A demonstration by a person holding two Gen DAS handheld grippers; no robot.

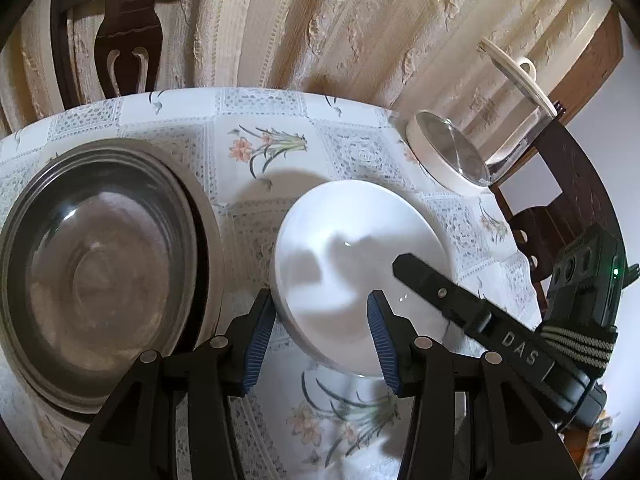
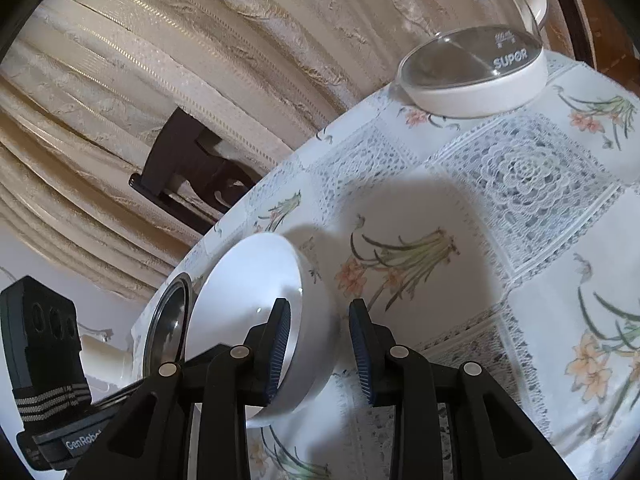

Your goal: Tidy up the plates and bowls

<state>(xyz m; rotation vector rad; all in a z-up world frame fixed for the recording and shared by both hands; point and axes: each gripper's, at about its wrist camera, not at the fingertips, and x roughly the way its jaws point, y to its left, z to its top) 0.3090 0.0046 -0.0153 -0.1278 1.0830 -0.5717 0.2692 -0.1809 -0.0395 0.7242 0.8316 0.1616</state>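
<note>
Jaws of the left gripper (image 1: 320,344) and right gripper (image 2: 318,354) are spread, each straddling the rim of the round white ceramic bowl (image 1: 360,272), unclamped. Left beyond, the dark glass plate (image 1: 104,264) lies apart; stacking seems barely begun.

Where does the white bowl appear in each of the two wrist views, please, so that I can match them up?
Left wrist view: the white bowl sits at centre, just ahead of the left gripper, whose open fingers straddle its near rim.
Right wrist view: the white bowl is lower left of centre, with the right gripper open across its wall.
Shared landmark: the glass-lidded white container on the floral tablecloth.
</note>
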